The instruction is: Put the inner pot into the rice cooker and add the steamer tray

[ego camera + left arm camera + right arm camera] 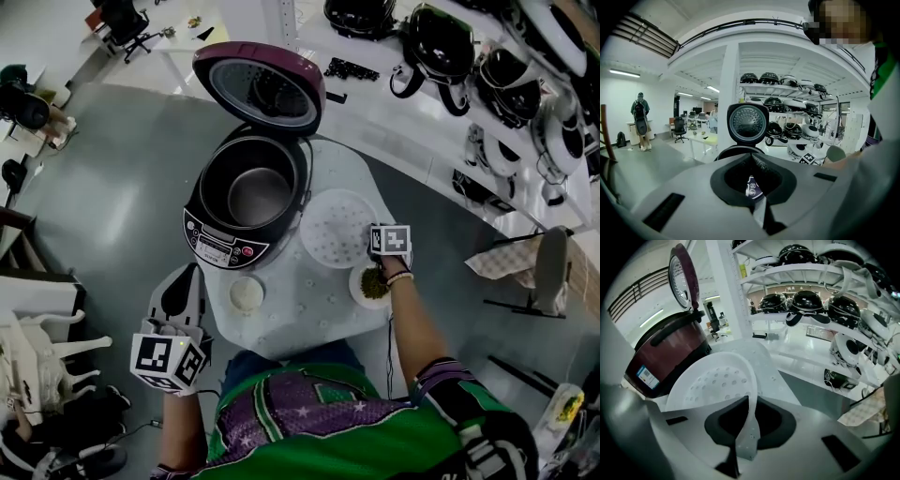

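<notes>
White plastic steamer tray (712, 380) pinched at its near rim by the right gripper (749, 404); left gripper (751, 158) closed, empty. Likely light, thin, springy, slick: rim hold, kept level. Lying on the table (300, 319) beside the rice cooker (216, 239), inner pot (258, 192) already inside.

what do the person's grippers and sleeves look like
Both the left gripper and the right gripper have pale grey bodies with black-lined jaws; each carries a white cube with black square markers. The person wears a green and purple patterned top, its right sleeve ending in a striped cuff, and a light band on the right wrist.
</notes>
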Demonstrator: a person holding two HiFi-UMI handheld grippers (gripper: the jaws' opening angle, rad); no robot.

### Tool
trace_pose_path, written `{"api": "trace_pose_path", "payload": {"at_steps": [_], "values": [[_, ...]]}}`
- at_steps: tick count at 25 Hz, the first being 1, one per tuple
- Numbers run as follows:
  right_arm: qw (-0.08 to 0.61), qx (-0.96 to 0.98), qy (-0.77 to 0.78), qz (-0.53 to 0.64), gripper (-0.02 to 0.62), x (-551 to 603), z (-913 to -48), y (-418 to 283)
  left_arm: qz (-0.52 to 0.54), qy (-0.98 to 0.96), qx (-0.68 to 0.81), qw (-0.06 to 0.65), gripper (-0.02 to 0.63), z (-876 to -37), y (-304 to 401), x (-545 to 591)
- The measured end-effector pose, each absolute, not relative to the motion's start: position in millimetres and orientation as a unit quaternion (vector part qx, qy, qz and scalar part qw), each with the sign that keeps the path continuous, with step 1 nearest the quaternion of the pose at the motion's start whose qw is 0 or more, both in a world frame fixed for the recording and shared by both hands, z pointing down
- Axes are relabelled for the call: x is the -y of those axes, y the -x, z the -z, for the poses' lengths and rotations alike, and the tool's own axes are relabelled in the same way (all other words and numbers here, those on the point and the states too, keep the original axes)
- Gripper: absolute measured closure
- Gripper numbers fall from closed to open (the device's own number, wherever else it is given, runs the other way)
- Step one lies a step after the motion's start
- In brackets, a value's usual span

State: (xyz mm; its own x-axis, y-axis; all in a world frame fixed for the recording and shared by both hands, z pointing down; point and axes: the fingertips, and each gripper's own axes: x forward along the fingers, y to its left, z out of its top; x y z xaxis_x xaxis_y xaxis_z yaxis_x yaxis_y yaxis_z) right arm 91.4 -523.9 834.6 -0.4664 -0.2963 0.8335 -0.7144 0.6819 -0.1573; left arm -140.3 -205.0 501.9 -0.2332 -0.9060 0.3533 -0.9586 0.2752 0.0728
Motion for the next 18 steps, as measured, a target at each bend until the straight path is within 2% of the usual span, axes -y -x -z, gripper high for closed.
{"api": "trace_pose_path", "payload": {"at_steps": [4,18], "values": [[0.387,0.806,-0.342,-0.288,0.572,533,-832,-97,-0.081,-0.595,0.782,0.165,0.583,-497,141,204],[0.331,0.798,-0.389,-0.319,0.575,546,-807,-130,-0.077,-0.602,0.781,0.147,0.583,-488,150,193]]}}
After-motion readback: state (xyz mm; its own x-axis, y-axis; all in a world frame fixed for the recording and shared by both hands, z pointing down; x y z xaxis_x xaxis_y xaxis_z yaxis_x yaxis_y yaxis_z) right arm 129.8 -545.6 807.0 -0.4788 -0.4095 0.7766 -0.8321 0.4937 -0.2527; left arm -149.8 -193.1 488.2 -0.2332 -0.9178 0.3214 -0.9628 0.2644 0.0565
